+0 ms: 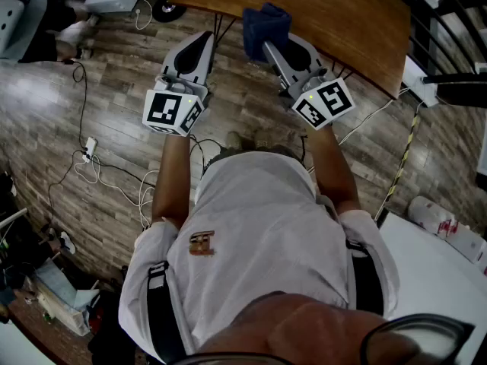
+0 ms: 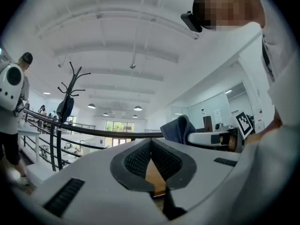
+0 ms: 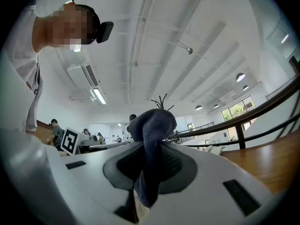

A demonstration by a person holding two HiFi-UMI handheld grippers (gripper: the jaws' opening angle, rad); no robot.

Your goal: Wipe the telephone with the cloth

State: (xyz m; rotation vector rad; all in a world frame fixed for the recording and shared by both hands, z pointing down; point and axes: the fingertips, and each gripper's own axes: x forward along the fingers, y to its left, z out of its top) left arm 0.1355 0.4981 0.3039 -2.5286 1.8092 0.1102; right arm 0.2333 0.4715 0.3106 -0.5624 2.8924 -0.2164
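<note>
My right gripper [image 1: 274, 46] is shut on a dark blue cloth [image 1: 265, 23], which bunches up above the near edge of the brown wooden table [image 1: 342, 14]. In the right gripper view the cloth [image 3: 152, 125] stands pinched between the jaws of the right gripper [image 3: 150, 146] and hangs down in front of them. My left gripper [image 1: 202, 42] sits beside it to the left, over the floor by the table edge, shut with nothing in it [image 2: 151, 143]. The left gripper view also shows the cloth [image 2: 176, 129]. A small white object [image 3: 216, 150] lies far off on the table, too small to identify.
Cables and a power strip [image 1: 90, 152] lie on the wood floor at the left. A black railing [image 1: 449, 21] runs behind the table. A coat stand [image 2: 68, 102] and a person with a white backpack [image 2: 11, 90] are at the left. A white table [image 1: 434, 272] is at the lower right.
</note>
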